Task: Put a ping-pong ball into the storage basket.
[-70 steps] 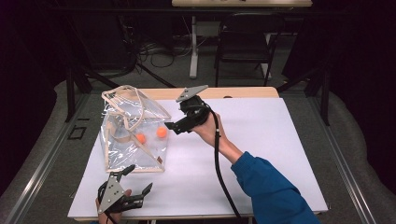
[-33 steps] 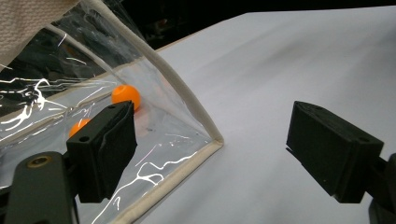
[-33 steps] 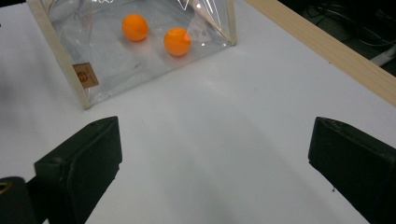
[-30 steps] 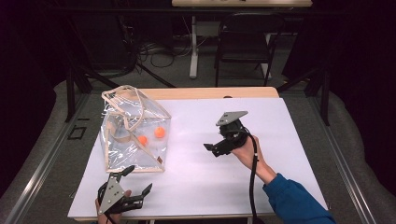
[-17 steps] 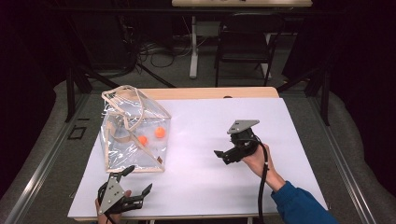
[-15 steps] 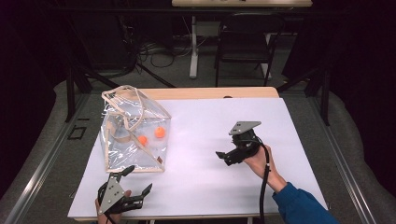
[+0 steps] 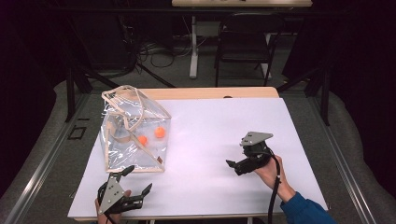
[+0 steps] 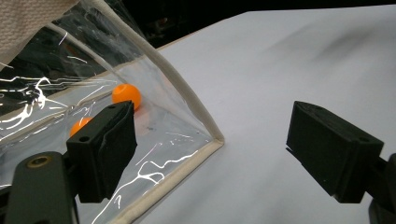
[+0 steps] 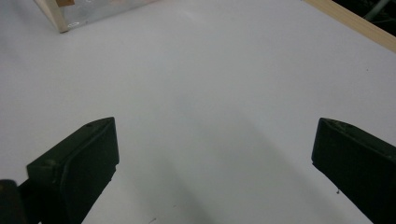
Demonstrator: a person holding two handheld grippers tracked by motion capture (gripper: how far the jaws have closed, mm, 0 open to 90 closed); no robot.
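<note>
High view, bag: the clear plastic tote bag point(image 7: 133, 133) stands upright on the left part of the white surface point(image 7: 210, 140), mouth up, so the two orange balls point(image 7: 159, 132) rest on its bottom.
High view, left tool point(image 7: 135, 184): at the near left edge, jaws spread and empty, just in front of the bag's near corner.
High view, right tool point(image 7: 232, 164): low over the surface at the near right, well apart from the bag; I judge it is done there.
High view, surroundings: a chair point(image 7: 245, 44) and cables on the floor beyond the far edge; nothing lies between the tools.
Left gripper view, bag: its beige-trimmed corner point(image 8: 215, 140) lies between the wide jaws; a ball point(image 8: 126, 94) shows through the wall.
Right gripper view, right tool point(image 9: 215, 158): jaws wide apart, bare surface point(image 9: 210, 84) between them; bag corner point(image 9: 60, 21) far left.
</note>
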